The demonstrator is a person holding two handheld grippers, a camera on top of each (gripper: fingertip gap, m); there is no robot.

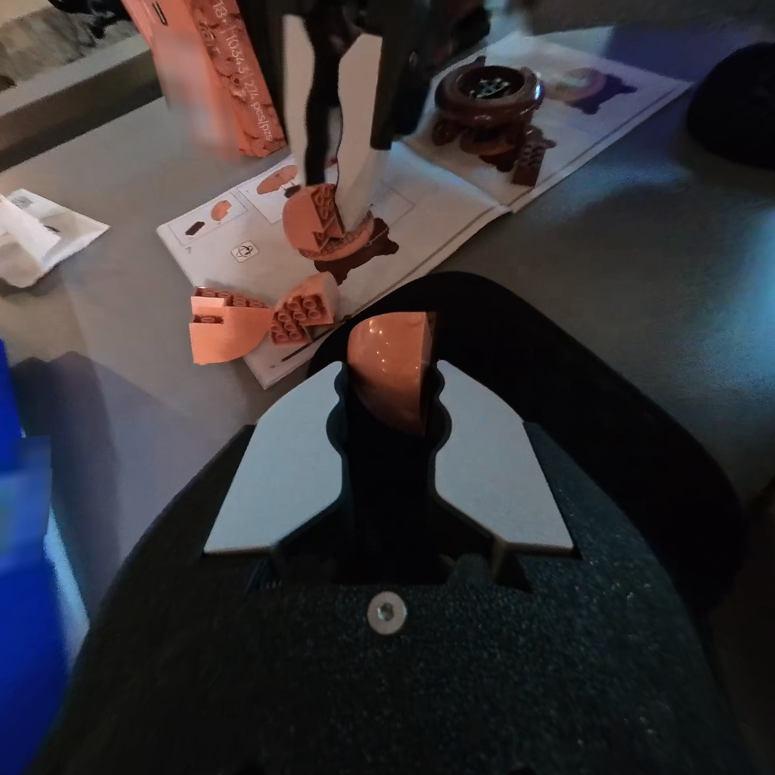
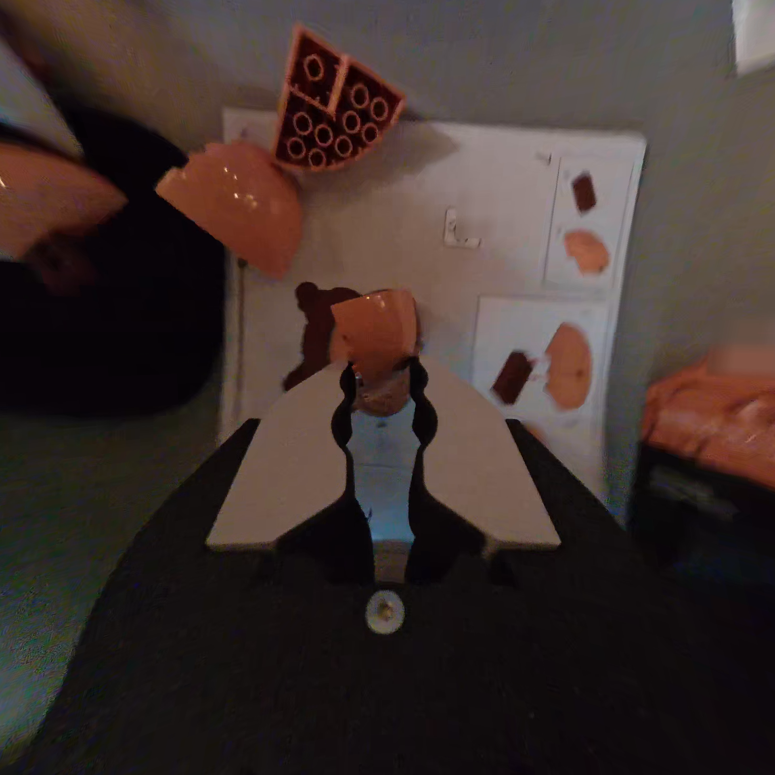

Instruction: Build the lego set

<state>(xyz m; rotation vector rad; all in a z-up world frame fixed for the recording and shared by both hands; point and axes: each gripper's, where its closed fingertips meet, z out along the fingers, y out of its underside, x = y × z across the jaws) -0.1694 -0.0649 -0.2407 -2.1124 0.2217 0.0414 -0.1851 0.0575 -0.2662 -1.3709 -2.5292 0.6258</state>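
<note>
My left gripper (image 1: 390, 369) is shut on a smooth tan curved brick (image 1: 386, 360) and holds it above the table. It also shows at the left of the right wrist view (image 2: 42, 209). My right gripper (image 2: 383, 369) points down at an open instruction booklet (image 2: 440, 235). Its fingertips are closed on the sides of a small round tan brick assembly (image 2: 373, 335) that stands on the page. The left wrist view shows this too, with the right gripper (image 1: 331, 184) over the assembly (image 1: 314, 222). Two loose tan quarter-dome bricks (image 1: 226, 331) (image 1: 306, 312) lie between the two grippers.
A dark brown ring-shaped build (image 1: 488, 96) stands on the booklet's far page. An orange box (image 1: 226, 75) stands upright behind it. A white bag (image 1: 37, 235) lies at the left and a dark round object (image 1: 738, 109) at the right. A black curved shape (image 1: 545, 356) lies beyond my left fingertips. The gap from one gripper's tips to the other's is roughly 12 centimetres.
</note>
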